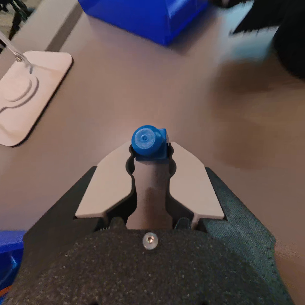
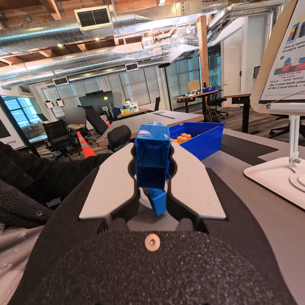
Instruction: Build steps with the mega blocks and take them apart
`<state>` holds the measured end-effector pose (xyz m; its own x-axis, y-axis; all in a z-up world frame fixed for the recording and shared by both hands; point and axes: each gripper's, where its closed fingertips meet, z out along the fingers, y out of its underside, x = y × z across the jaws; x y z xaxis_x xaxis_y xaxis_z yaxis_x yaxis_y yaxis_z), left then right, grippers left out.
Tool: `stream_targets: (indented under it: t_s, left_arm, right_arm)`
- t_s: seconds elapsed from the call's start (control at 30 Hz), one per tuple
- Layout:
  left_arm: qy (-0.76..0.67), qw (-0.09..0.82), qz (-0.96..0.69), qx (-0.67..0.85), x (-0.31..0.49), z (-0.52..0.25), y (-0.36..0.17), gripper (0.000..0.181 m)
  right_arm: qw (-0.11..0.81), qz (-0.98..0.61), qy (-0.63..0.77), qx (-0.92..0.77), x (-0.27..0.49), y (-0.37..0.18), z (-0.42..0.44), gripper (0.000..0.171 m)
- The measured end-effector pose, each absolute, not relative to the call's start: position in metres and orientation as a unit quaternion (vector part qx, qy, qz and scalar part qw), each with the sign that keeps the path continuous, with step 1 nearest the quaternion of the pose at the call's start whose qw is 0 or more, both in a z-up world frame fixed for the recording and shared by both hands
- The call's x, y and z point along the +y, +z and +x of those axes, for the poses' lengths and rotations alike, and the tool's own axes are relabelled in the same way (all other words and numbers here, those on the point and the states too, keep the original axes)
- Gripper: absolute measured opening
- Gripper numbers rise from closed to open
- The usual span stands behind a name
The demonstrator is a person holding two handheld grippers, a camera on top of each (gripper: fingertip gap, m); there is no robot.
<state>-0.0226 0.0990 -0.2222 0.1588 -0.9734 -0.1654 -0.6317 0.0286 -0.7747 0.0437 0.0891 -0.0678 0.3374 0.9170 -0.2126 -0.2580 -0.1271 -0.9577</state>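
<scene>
- The left tool [image 1: 149, 151] is clamped at its very tips on a small blue one-stud block [image 1: 149, 145], stud facing the camera, held above the brown counter [image 1: 165, 90].
- The right tool [image 2: 152, 166] grips a longer blue two-stud block [image 2: 152, 158] between its fingers, hollow underside turned toward the camera. Just below it, between the fingers, shows a smaller blue block [image 2: 157, 202]; I judge it to be the one the left tool holds, though whether the two blocks touch cannot be told.
- Ahead and to the right of the right tool sits a blue bin [image 2: 203, 138] with orange blocks [image 2: 181, 138] inside. Farther right stands a white stand [image 2: 277, 178] carrying an instruction card [image 2: 290, 66].
- Risk: the left grip is only at the fingertips, so the small block could twist or pop out under a press or pull. The left view is blurred by motion, so a misaligned stud and socket is likely if the halves meet at an angle.
- The card bears printed text and block pictures, and a wall sign far left of the right tool bears a word; no brand marks can be made out on the blocks.
</scene>
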Motion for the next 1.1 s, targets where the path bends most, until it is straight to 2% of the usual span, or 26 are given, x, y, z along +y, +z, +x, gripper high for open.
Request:
stream_targets:
  t_s: [0.27,0.5,0.7,1.1]
  left_arm:
    - [-0.528,0.471,-0.569,0.42,0.088,-0.021,-0.106,0.037]
    - [-0.67,0.457,-0.498,0.306,0.084,-0.03,-0.068,0.037]
    - [-0.703,0.46,-0.474,0.264,0.084,-0.03,-0.06,0.037]
    - [-0.677,0.507,-0.449,0.289,0.072,-0.024,-0.056,0.038]
  right_arm:
    - [0.585,-0.552,0.512,-0.302,0.083,-0.066,0.042,0.036]
    - [0.558,-0.54,0.535,-0.333,0.07,-0.072,0.027,0.036]
    - [0.542,-0.532,0.55,-0.348,0.061,-0.073,0.014,0.036]
    - [0.534,-0.524,0.573,-0.334,0.058,-0.073,0.0,0.036]
